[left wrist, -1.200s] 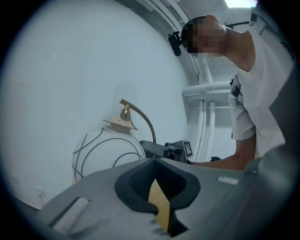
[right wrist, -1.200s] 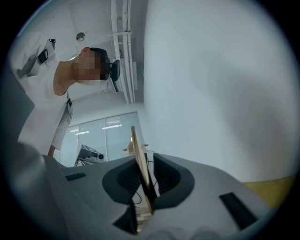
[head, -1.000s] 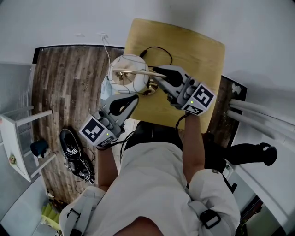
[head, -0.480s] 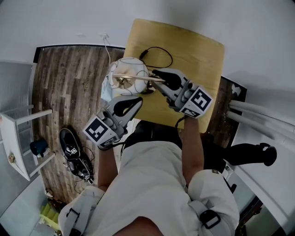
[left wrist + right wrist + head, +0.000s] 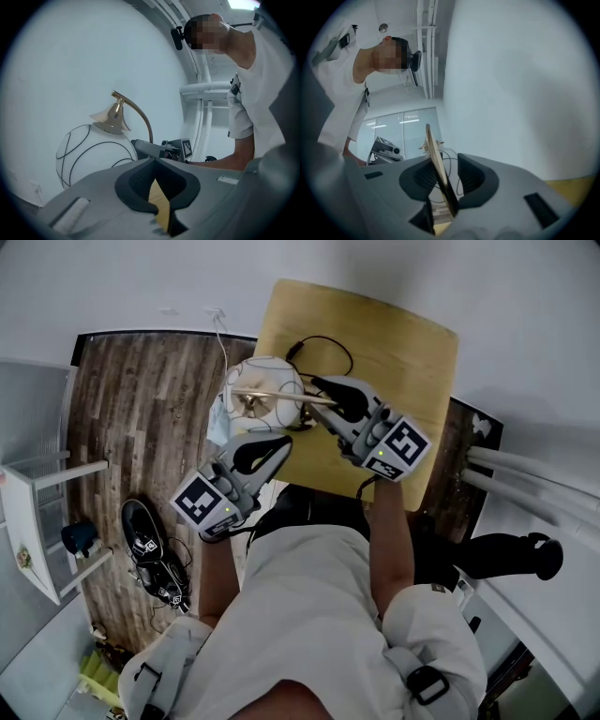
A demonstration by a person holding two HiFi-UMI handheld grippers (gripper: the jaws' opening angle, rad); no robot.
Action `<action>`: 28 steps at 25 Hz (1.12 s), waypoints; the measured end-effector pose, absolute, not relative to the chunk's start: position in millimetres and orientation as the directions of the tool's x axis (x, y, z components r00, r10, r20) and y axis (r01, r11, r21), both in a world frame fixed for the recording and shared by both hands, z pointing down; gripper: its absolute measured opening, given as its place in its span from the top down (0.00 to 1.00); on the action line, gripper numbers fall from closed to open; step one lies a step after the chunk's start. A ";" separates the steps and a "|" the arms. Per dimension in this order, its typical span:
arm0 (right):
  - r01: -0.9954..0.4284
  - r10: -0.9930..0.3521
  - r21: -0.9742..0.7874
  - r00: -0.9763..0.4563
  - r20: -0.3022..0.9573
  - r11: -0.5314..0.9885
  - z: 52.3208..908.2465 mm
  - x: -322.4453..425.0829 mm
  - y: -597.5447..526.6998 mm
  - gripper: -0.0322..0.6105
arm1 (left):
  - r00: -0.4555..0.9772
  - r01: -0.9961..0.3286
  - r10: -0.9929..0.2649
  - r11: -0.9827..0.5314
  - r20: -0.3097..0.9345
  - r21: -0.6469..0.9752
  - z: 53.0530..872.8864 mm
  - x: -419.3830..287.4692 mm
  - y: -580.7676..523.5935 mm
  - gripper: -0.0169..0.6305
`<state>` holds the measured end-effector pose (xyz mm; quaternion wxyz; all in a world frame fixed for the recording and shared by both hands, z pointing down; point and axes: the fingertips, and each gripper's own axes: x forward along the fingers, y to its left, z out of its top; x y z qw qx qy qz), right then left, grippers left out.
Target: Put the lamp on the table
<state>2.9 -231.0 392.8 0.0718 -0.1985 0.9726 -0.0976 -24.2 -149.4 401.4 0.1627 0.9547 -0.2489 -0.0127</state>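
Observation:
The lamp has a white globe shade with thin black lines and a curved brass arm. It stands at the left edge of the yellow wooden table. My right gripper reaches in from the right and straddles the brass arm. Its jaws have just been opening, and a gap shows between the arm and one pad. My left gripper is shut and empty, just below the shade at the table's near edge. In the left gripper view the shade and its brass cap rise above the closed left gripper.
The lamp's black cord loops over the tabletop behind the lamp. On the wooden floor at the left lie dark shoes, beside a white stool. A white wall runs behind the table. White pipes run at the right.
The right gripper's jaws have spread apart around the brass arm. The lamp and the left gripper have hardly moved.

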 end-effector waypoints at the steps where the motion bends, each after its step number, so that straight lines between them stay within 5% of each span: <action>1: -0.373 -0.400 -0.216 -0.911 -0.096 0.902 392.2 2.9 -230.3 0.79 | 0.876 -0.471 -0.479 -0.824 0.057 0.315 400.6 -23.7 -148.9 0.97; 11: -0.383 -0.396 -0.168 -0.917 -0.050 0.908 389.0 -2.5 -225.4 0.65 | 0.880 -0.464 -0.473 -0.831 0.050 0.306 393.4 -24.4 -150.5 0.97; 28: -0.462 -0.469 -0.106 -0.881 -0.065 0.881 360.5 42.6 -201.5 0.65 | 0.886 -0.452 -0.462 -0.847 0.033 0.279 376.8 -17.4 -137.2 0.97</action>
